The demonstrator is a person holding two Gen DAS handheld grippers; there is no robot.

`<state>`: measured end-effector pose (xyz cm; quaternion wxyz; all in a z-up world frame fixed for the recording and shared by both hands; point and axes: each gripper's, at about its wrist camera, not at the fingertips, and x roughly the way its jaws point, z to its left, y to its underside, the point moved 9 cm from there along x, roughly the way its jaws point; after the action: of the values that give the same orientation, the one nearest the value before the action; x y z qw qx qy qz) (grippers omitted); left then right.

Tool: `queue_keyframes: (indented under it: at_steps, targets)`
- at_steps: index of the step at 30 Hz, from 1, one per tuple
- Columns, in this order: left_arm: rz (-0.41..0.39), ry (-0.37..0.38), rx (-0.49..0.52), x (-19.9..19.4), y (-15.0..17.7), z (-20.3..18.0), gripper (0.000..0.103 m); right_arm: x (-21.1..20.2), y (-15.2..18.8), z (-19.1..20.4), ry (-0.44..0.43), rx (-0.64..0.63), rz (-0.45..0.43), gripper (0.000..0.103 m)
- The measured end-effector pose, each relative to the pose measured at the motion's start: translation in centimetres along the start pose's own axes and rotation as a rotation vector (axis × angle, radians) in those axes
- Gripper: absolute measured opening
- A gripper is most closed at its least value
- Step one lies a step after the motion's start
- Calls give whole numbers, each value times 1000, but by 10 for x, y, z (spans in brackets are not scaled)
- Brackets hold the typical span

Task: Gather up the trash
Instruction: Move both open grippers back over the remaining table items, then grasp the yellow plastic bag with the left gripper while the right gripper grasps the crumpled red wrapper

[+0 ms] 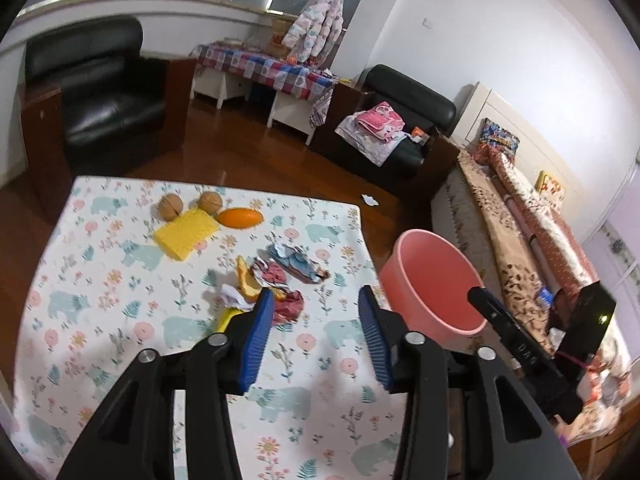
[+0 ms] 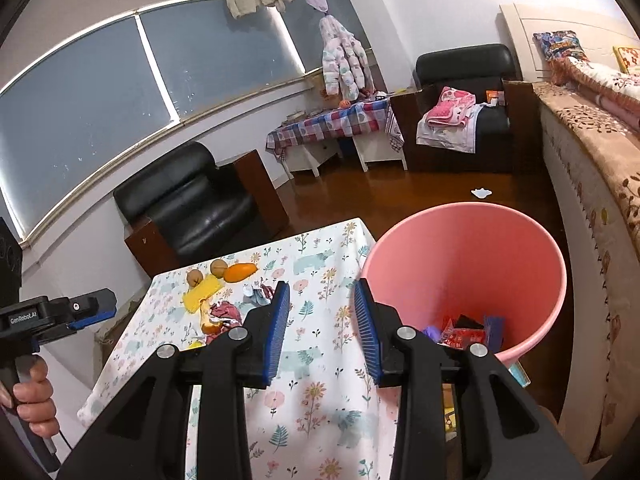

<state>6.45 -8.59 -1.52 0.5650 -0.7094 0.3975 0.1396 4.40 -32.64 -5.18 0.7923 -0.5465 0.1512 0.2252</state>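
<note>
Crumpled wrappers (image 1: 286,276), an orange peel (image 1: 245,280) and a scrap of white paper (image 1: 232,296) lie in a heap on the floral tablecloth (image 1: 120,360). My left gripper (image 1: 318,304) hangs open just short of the heap, with nothing between its blue pads. A pink bin (image 2: 464,256) stands at the table's right edge with several wrappers (image 2: 464,334) in its bottom. My right gripper (image 2: 322,296) is open and empty over the table's edge (image 2: 320,400), its right finger in front of the bin's rim. The heap (image 2: 224,314) shows to its left.
Two walnuts (image 1: 170,206), a yellow sponge (image 1: 186,236) and an orange oval fruit (image 1: 240,218) lie at the table's far side. A hand (image 2: 34,396) holds the left gripper's handle. Black armchairs (image 1: 108,92), a bed (image 1: 520,232) and bare wooden floor surround the table.
</note>
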Motion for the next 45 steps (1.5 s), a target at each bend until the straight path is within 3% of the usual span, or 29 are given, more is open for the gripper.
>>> queue_keyframes:
  at_steps: [3, 8, 17, 22, 27, 34, 41, 45]
  targets:
    - [-15, -42, 33, -2, -1, 4, 55, 1, -1, 4, 4, -24, -4, 35]
    - [-31, -94, 57, -6, -1, 18, 55, 4, 3, 20, -35, -41, 29, 34]
    - [-48, -142, -4, -16, -5, 57, 55, 9, 0, 47, -145, -66, 36, 35]
    - [-59, -202, -51, -24, -6, 89, 55, 28, 5, 78, -245, -112, 133, 35]
    - [-42, -278, -70, -21, 4, 121, 55, 50, 13, 91, -220, -150, 184, 35]
    - [54, -234, -91, 10, 28, 134, 54, 82, 30, 98, -217, -127, 297, 35]
    - [133, -141, 23, 44, 46, 101, 54, 101, 52, 103, -236, -116, 368, 35]
    - [180, -124, 64, 64, 57, 90, 46, 110, 58, 103, -251, -106, 402, 35]
